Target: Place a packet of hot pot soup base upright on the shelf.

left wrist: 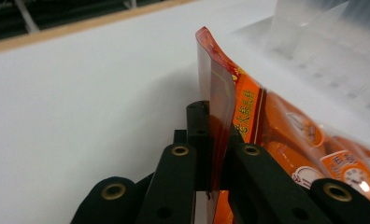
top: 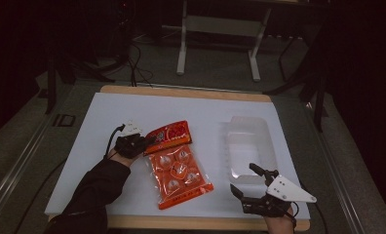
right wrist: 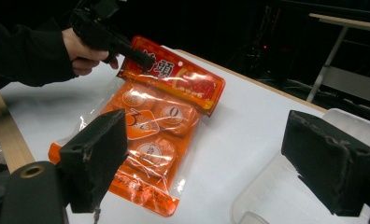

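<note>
An orange snack bag [top: 178,165] with several wrapped pieces inside lies at the middle of the white table [top: 108,117]. My left gripper [top: 144,143] is shut on the bag's red top edge [left wrist: 216,112], which curls up between its jaws. The bag [right wrist: 150,126] shows again in the right gripper view, with the left gripper [right wrist: 143,57] clamped on its top corner. A clear plastic tray [top: 249,146] sits to the right of the bag. My right gripper [top: 247,179] stands open at the tray's near end, with nothing between its fingers [right wrist: 96,154].
The table's wooden front edge [top: 191,223] runs just below both hands. A metal frame with white legs [top: 218,44] stands on the floor beyond the table. Cables [top: 132,63] trail across the floor at the back left.
</note>
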`<state>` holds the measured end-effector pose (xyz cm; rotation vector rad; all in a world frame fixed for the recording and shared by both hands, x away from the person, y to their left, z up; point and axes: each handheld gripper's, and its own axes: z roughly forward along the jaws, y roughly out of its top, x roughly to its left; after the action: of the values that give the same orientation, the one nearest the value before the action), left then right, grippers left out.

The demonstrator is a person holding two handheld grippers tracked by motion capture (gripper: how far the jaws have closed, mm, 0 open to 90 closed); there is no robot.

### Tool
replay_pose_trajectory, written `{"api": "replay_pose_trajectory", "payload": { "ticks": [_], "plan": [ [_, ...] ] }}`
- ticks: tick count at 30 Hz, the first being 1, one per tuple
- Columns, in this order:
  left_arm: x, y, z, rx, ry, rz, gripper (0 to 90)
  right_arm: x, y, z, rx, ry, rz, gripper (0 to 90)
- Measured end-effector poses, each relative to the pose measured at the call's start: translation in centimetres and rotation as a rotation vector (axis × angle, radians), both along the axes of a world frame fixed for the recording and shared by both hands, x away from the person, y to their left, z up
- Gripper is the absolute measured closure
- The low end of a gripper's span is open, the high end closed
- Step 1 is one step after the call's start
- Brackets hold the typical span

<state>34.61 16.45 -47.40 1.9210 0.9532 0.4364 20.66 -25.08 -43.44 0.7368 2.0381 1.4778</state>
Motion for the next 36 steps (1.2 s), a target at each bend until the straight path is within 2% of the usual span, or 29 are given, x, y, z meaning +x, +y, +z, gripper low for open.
{"api": "replay_pose_trajectory", "payload": {
  "ticks": [10, 16, 27, 32, 36],
  "plan": [
    [-1.4, -1.0, 3.0, -0.004, -0.057, -0.053, 90.0, 0.0, -0.1, 0.0, 0.01, 0.005, -0.012, 14.1],
    [-2.2, -1.6, 4.4, -0.01, -0.077, -0.074, 90.0, 0.1, -0.2, 0.1, 0.01, 0.003, -0.015, 14.2],
    [-4.0, -2.7, 6.8, -0.023, -0.13, -0.135, 90.0, 0.0, -0.4, 0.3, 0.02, 0.001, -0.043, 13.4],
    [-4.8, -3.1, 7.8, -0.031, -0.144, -0.167, 90.0, 0.1, -0.6, 0.5, 0.027, 0.017, -0.052, 13.2],
    [-5.2, -3.5, 8.2, -0.033, -0.152, -0.178, 90.0, 0.1, -0.7, 0.6, 0.035, 0.009, -0.074, 13.0]
  ]
}}
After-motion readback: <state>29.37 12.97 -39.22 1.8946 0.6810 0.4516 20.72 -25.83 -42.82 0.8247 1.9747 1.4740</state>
